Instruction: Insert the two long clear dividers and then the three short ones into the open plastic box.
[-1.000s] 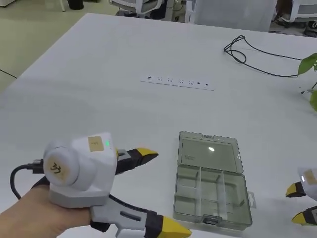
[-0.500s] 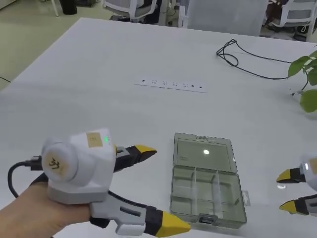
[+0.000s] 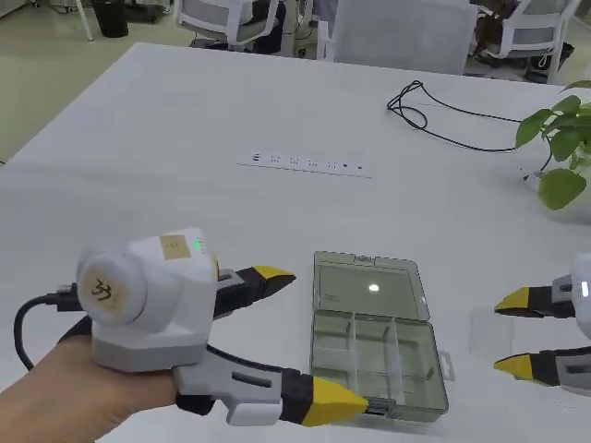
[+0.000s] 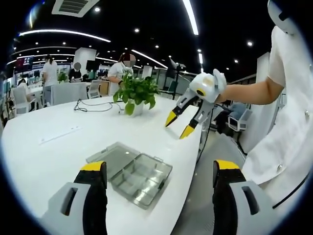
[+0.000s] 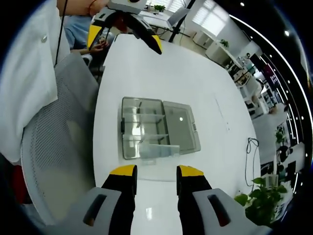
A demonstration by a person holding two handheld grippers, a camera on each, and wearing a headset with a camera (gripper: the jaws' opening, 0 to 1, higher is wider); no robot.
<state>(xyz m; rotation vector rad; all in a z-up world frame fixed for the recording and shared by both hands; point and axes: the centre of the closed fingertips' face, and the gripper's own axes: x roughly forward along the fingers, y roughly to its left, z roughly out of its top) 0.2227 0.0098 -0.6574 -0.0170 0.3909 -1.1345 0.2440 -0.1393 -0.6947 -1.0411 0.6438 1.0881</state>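
The left gripper point(image 3: 303, 341) hangs at the near left of the white table point(image 3: 185, 138), jaws spread wide and empty, with the open plastic box point(image 3: 367, 288) just to its right (some partitions already seem seated inside, though the count is hard to read). Right of the box, a clear divider point(image 5: 159, 151) lies flat on the table, directly ahead of the right gripper point(image 3: 514, 333), whose jaws are apart and hold nothing. The strip's long axis runs crosswise to that gripper's reach, so the right gripper looks the natural one to take it.
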